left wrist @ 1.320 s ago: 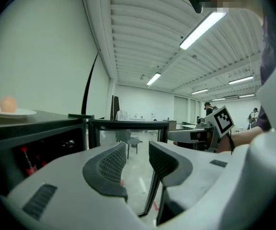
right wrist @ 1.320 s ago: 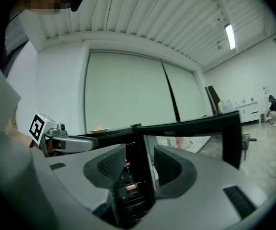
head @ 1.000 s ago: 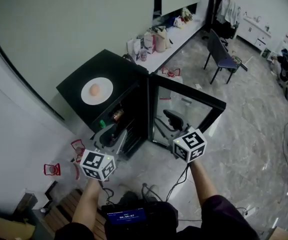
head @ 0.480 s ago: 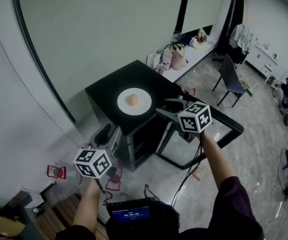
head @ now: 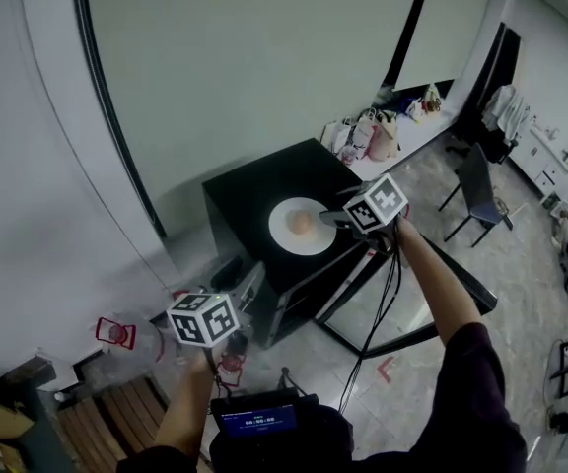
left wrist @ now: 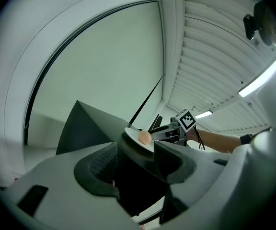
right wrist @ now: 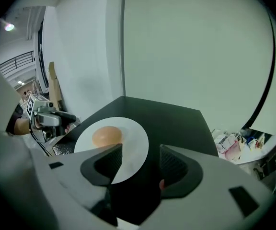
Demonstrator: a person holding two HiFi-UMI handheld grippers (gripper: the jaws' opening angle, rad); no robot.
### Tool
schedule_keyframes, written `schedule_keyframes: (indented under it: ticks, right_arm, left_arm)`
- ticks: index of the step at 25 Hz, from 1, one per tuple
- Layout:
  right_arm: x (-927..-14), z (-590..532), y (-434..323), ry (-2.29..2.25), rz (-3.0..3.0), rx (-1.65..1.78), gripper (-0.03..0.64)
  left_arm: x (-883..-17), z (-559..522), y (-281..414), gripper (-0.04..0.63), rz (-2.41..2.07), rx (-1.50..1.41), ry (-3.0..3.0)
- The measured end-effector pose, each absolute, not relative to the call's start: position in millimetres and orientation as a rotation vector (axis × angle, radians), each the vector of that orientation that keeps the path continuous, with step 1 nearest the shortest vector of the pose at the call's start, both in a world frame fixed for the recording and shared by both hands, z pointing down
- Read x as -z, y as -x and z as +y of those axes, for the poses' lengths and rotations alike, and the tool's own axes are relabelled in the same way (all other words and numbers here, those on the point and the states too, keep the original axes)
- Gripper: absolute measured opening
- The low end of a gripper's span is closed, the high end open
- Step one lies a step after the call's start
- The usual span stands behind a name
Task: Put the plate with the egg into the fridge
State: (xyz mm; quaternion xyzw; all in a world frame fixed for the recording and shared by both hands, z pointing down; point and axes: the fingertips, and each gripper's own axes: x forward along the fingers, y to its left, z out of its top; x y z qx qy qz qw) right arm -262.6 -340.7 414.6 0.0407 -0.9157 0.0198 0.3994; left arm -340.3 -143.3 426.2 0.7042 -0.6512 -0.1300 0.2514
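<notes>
Plate [right wrist: 132, 140] with egg [right wrist: 107, 136] atop fridge [right wrist: 176, 123], ungrasped | right gripper [right wrist: 140, 162], left gripper [left wrist: 135, 159]: jaws opening, empty | pickup and shelving remain

- Dark purple sleeves [head: 471, 382].
- White cubes [head: 203, 319], black square markers, topping left gripper [left wrist: 135, 150] and right gripper [right wrist: 140, 159].
- Grey jaws opening on nothing; black ribbed pads [right wrist: 104, 164].
- Black cables [head: 388, 289] trailing.

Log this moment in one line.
plate: on top of fridge, egg on it | right gripper: jaws opening at plate's rim, no grip | left gripper: jaws opening, empty | fridge door: open
</notes>
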Motion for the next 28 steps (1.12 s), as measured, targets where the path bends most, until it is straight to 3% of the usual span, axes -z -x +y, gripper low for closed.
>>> schedule_keyframes:
  ticks: [28]
  right_arm:
    - [-445.9, -267.8, 311.8, 0.21, -2.186, 0.042, 0.229]
  left_arm:
    - [-436.4, -157.0, 342.0, 0.199, -1.545, 0.588, -1.753]
